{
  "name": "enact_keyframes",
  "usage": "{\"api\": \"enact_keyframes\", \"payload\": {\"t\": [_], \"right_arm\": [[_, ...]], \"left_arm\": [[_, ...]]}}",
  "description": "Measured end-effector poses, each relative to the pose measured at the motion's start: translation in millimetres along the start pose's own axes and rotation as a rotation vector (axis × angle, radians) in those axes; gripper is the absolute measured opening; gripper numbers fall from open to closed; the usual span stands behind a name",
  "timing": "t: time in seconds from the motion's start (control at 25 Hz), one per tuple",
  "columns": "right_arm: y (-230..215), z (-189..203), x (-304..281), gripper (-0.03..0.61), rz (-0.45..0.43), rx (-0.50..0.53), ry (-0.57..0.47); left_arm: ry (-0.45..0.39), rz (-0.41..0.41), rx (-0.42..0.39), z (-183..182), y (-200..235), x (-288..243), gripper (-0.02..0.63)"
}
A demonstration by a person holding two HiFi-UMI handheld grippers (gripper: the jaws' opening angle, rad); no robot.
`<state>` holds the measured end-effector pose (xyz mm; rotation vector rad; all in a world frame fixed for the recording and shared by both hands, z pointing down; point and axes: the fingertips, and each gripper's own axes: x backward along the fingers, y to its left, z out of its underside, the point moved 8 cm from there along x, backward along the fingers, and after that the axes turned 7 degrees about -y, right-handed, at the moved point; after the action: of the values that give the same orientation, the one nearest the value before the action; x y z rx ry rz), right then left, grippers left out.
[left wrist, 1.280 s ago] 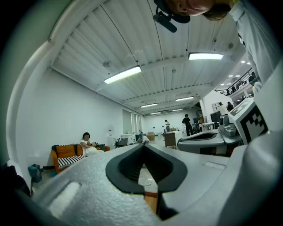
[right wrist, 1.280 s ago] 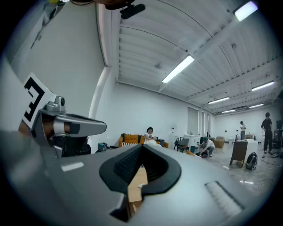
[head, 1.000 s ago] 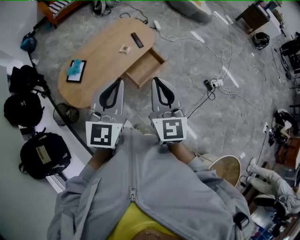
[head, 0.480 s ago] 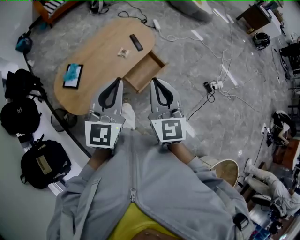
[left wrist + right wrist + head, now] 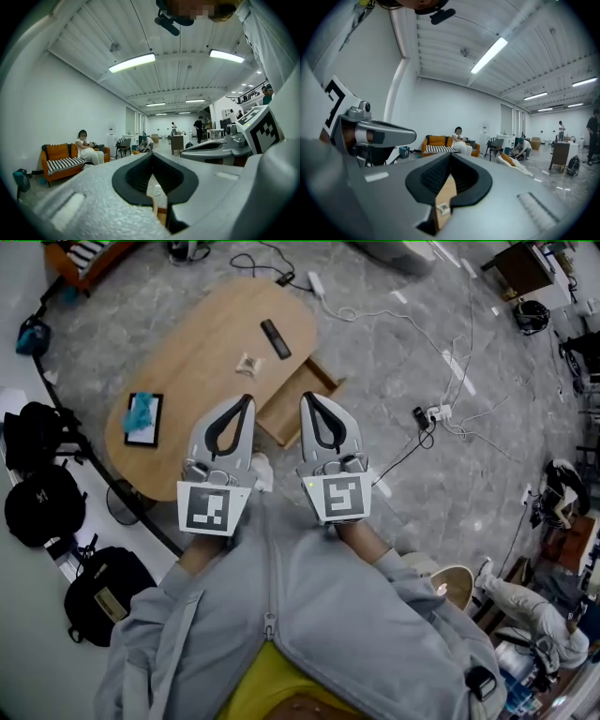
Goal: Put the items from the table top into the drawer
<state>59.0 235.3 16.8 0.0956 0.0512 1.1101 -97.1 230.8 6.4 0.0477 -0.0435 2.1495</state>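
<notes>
Three things sit on the tabletop (image 5: 202,334). The black remote (image 5: 275,338) lies near its far right end, and the small pale crumpled piece (image 5: 248,364) is just inward of it. The dark tray (image 5: 143,415) with a blue cloth (image 5: 142,409) on it lies toward the near left end. The drawer (image 5: 298,401) stands pulled out from the right long edge.

In the head view we have the left gripper (image 5: 247,399) and the right gripper (image 5: 306,397) side by side in front of the grey jacket (image 5: 309,615). Their tips point toward the table, and the drawer's opening shows between them. The pale piece is nearest the left tip, the remote lies beyond and between both tips, and the tray is well off to the left. Neither gripper touches any of them.

Both pairs of jaws are closed tip to tip on nothing, as each gripper view shows plainly. Those views look level across the room and miss the tabletop items. We get an orange sofa (image 5: 61,161) with a seated person (image 5: 86,149), ceiling strip lights (image 5: 132,62), and only a sliver of wood through the gap behind the closed tips.

Only the head view gives us the black bags (image 5: 42,502) on the floor left of the table and the cables (image 5: 441,409) to its right.
</notes>
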Motion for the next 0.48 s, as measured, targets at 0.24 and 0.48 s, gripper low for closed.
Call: {"api": "enact_keyframes", "payload": {"t": [0.24, 0.48], "right_arm": [[-25, 10, -73, 0.003, 0.056, -0.009, 0.034], [-47, 14, -125, 0.009, 0.091, 0.007, 0.039]], "left_arm": [[0.02, 0.042, 0.013, 13, 54, -63, 0.0], [0.025, 0.07, 0.024, 20, 93, -112, 0.0]]}}
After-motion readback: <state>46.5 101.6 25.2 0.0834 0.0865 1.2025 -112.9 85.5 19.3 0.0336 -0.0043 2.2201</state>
